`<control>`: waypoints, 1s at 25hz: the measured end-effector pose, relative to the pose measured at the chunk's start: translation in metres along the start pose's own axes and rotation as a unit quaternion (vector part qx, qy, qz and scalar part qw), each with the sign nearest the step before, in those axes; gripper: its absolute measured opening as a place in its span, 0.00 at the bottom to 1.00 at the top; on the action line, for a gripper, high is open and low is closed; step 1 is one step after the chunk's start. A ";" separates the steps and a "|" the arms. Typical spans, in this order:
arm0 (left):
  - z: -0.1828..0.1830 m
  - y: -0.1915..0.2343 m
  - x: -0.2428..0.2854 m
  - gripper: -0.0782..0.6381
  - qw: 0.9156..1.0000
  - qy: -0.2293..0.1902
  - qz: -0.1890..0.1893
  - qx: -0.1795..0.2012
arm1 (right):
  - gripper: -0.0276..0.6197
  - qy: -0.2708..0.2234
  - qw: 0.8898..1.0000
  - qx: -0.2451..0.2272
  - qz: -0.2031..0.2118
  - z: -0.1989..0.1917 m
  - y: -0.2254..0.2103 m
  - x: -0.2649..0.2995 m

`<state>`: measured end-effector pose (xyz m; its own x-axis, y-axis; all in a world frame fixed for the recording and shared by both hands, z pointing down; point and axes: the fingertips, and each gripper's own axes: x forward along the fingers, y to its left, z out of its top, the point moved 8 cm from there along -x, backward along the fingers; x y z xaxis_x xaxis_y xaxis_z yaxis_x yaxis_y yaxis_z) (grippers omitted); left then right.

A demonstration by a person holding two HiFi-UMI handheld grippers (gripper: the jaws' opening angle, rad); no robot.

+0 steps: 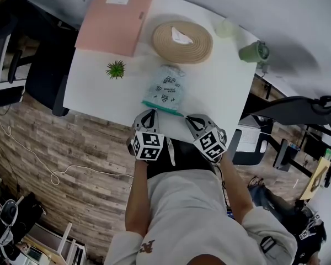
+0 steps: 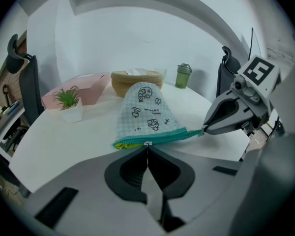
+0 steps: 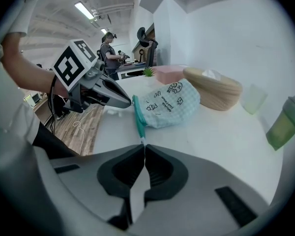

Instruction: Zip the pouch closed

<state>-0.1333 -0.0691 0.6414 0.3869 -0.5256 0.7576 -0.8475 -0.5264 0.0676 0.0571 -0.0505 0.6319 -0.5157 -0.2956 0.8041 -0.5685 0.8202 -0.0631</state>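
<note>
Left gripper view: left gripper [image 2: 147, 150], jaws together, is pinching the white zipper pull [image 2: 147, 143] of the pouch [image 2: 146, 113], which is lying just ahead on the table [image 2: 64, 139]. Right gripper [image 3: 142, 149] is clamping the teal zipper end [image 3: 140, 134], with the pouch directly ahead.

Pouch: I'm seeing a mint gingham fabric pouch [image 2: 146, 113], black doodle prints, yellow-green lining.
Zip: teal zip band [image 2: 162, 137].
Table: white flat tabletop [image 1: 220, 93].
Folder: flat pink cardboard folder [image 1: 113, 29], I'd say.
Basket: tan woven round basket [image 1: 201, 47].
</note>
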 end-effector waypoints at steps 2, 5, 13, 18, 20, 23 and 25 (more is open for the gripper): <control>-0.001 0.005 0.000 0.11 1.000 0.001 0.003 -0.002 | 0.05 0.001 1.000 0.002 -0.001 -0.001 -0.001 0.001; 0.000 0.011 0.000 0.11 1.000 0.002 0.007 -0.003 | 0.05 0.003 1.000 0.005 -0.004 -0.001 -0.003 0.000; 0.001 0.032 -0.003 0.11 1.000 0.000 0.019 -0.012 | 0.05 0.005 1.000 0.010 -0.010 -0.003 -0.007 -0.001; -0.001 0.031 -0.001 0.11 1.000 0.003 0.018 -0.005 | 0.05 0.008 1.000 0.006 -0.014 -0.003 -0.010 0.002; -0.001 0.031 -0.001 0.11 1.000 0.001 0.016 -0.005 | 0.05 0.009 1.000 0.009 -0.017 -0.003 -0.010 0.002; -0.004 0.031 0.000 0.11 1.000 -0.002 0.012 -0.006 | 0.06 0.014 1.000 0.013 -0.023 -0.004 -0.007 0.004; -0.007 0.031 0.001 0.11 1.000 -0.004 0.008 -0.006 | 0.06 0.014 0.999 0.013 -0.032 -0.006 -0.005 0.005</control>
<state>-0.1612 -0.0814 0.6489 0.3760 -0.5400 0.7530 -0.8578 -0.5103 0.0624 0.0608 -0.0537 0.6399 -0.4606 -0.3324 0.8230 -0.6158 0.7875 -0.0266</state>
